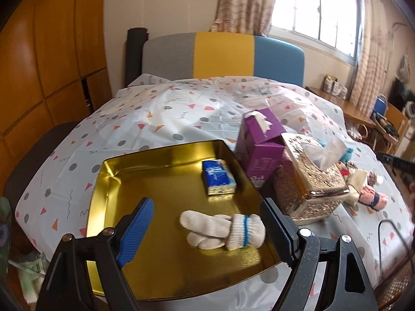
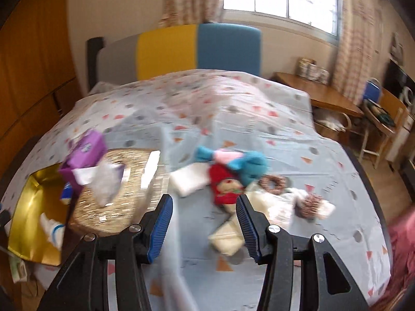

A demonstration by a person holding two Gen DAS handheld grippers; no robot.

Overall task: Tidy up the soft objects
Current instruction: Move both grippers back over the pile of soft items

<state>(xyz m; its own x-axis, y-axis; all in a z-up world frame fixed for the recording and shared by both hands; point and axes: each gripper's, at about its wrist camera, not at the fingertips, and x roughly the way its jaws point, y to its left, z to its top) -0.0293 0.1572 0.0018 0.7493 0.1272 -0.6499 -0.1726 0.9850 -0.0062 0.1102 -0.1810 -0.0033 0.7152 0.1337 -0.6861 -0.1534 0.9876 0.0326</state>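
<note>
A gold tray (image 1: 109, 176) lies on the bed and holds a blue tissue pack (image 1: 218, 177) and a pair of white knit gloves (image 1: 223, 230) with blue cuff stripes. My left gripper (image 1: 207, 230) hovers over the tray, open, with the gloves lying loose below the gap between its fingers. In the blurred right wrist view, my right gripper (image 2: 205, 223) is open and empty above the sheet. Just beyond it lies a pile of soft things: a red sock with a bear (image 2: 225, 186), a teal and pink knit piece (image 2: 249, 165), a white pack (image 2: 189, 181) and a cream pouch (image 2: 225, 238).
A glittery gold tissue box (image 1: 308, 181) and a purple tissue box (image 1: 259, 142) stand right of the tray. The bed's patterned sheet (image 1: 160, 119) stretches back to a grey, yellow and blue headboard. There is a wooden wardrobe at left, and a desk (image 2: 326, 96) and chair at right.
</note>
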